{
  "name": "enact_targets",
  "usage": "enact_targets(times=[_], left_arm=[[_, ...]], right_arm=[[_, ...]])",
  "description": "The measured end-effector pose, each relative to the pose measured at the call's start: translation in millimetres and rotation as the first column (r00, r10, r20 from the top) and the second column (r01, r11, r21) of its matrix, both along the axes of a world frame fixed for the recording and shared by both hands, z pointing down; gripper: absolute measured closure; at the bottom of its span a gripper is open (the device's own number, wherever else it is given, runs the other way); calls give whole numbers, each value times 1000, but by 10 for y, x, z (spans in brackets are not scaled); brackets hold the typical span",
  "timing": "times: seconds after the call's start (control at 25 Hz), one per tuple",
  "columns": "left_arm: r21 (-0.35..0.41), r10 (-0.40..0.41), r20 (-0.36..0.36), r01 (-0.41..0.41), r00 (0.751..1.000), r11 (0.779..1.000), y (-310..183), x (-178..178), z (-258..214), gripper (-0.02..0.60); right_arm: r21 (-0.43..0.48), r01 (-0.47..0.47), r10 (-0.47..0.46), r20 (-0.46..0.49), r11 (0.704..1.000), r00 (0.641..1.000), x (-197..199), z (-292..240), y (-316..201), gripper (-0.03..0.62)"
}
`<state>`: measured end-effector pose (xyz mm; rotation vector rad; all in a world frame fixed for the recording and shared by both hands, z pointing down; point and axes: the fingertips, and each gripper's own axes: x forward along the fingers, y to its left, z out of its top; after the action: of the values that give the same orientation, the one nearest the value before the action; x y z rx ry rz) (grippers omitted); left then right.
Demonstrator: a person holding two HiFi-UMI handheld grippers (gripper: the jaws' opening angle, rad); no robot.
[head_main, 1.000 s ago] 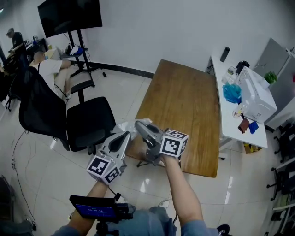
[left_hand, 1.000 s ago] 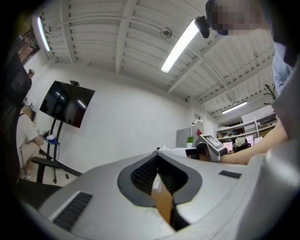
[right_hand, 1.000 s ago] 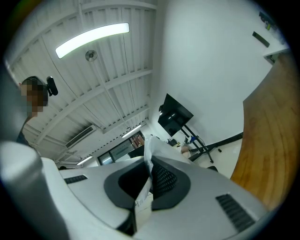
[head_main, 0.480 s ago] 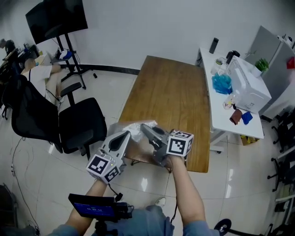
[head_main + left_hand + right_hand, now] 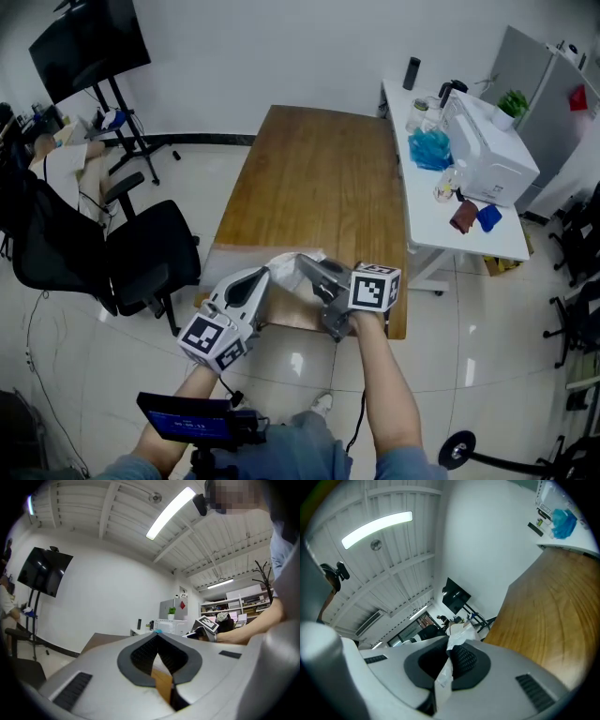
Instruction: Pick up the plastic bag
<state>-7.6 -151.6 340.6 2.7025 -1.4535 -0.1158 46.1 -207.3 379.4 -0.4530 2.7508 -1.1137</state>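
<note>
Both grippers have shifted along the near end of the long brown wooden table [image 5: 319, 178], the crumpled clear plastic bag [image 5: 284, 263] going with them. The right gripper [image 5: 302, 262] is clamped on a fold of its film; the left gripper [image 5: 265, 275] has its tips together just beside it. Light, limp and slippery, I judge, so best pinched on a bunched fold. The right gripper view shows film caught between the pads; the left gripper view shows none clearly; only the head view shows the whole bag.
</note>
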Motion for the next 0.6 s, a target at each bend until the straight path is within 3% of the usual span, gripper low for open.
enact_targets(times=[0.6], left_arm=[[-53,85,0,-85,996,995,-107,1144,337,568]], right_arm=[[-2,-50,48,-197,999,979,1143,521,-11,590]])
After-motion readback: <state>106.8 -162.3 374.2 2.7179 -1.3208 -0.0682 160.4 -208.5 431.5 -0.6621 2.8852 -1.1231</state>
